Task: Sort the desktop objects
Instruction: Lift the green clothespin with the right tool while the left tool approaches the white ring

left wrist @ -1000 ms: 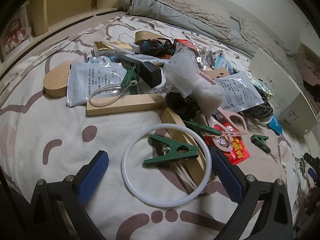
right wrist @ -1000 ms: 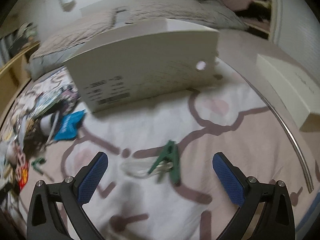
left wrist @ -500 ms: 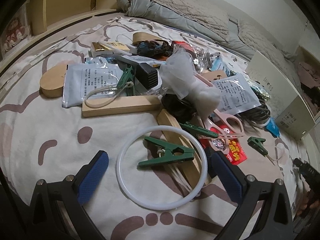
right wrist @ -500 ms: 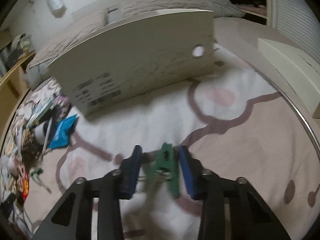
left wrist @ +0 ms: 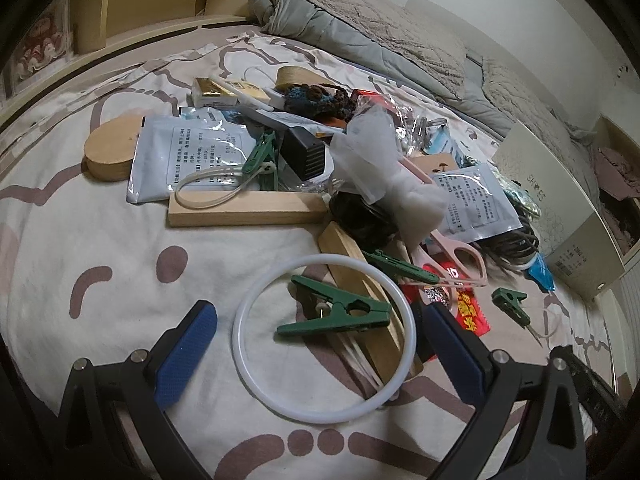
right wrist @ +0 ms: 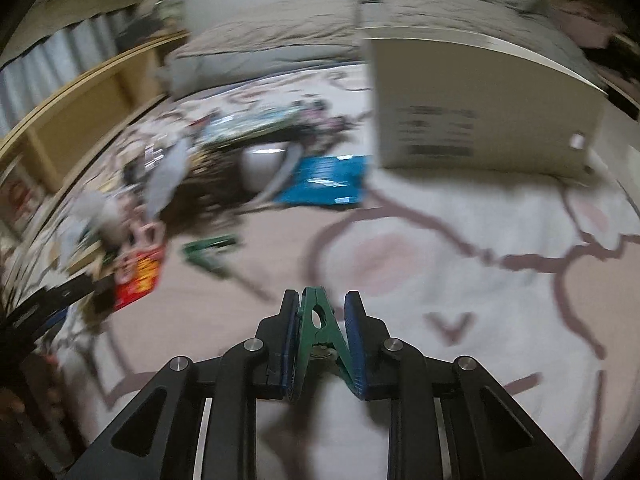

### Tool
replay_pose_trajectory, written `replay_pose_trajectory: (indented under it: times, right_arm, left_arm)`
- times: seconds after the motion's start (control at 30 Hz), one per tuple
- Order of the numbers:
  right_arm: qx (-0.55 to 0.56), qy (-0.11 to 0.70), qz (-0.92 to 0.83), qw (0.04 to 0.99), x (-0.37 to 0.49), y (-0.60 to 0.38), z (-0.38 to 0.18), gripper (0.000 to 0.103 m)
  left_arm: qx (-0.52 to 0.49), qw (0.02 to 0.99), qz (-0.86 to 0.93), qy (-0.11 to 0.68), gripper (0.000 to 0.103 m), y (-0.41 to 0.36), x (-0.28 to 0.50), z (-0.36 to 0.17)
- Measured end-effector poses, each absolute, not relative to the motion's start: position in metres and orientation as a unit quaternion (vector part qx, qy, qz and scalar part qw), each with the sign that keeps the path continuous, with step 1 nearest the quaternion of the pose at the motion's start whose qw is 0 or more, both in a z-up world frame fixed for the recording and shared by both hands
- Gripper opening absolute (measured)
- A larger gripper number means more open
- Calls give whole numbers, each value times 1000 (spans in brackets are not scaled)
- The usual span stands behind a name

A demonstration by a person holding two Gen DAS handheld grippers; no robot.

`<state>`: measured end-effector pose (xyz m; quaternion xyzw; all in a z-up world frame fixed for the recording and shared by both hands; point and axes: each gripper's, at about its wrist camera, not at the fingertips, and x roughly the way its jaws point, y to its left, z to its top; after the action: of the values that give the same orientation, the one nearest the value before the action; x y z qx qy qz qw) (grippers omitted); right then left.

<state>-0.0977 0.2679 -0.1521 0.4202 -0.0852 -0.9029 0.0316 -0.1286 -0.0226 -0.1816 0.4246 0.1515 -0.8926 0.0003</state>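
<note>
left claw, left wrist view: we see it standing wide and empty over the bed; a green clothespin lies just ahead between its pads, inside the white ring, long axis crosswise to the fingers. right claw, right wrist view: clamped on another green peg, its tip pointing forward, the box well ahead and to the right.

Matt printed cloth bedsheet; smooth pale plastic ring; matt green plastic clothespin; unfinished wood block; glossy foil pouch. Blurred, probably matt cardboard box far right.
</note>
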Motion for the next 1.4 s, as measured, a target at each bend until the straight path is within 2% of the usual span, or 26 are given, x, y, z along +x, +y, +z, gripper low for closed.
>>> replay_pose_trajectory:
  times: [0.2, 0.5, 0.73, 1.2, 1.4]
  right_arm:
    - [430, -68, -899, 57, -84, 251, -156, 24]
    - [388, -29, -920, 41, -53, 243, -164, 24]
    - [377, -44, -925, 31, -53, 246, -168, 24]
    - [357, -60, -932, 22, -52, 245, -174, 26]
    - [355, -54, -933, 20, -51, 243, -175, 26]
  left_arm:
    - [423, -1, -894, 150, 103, -23, -129, -182]
    - [420, -5, -896, 147, 102, -22, -127, -182]
    - [413, -3, -897, 155, 85, -27, -121, -179]
    - [374, -13, -916, 145, 85, -26, -109, -161]
    - [346, -63, -931, 97, 85, -1, -94, -148]
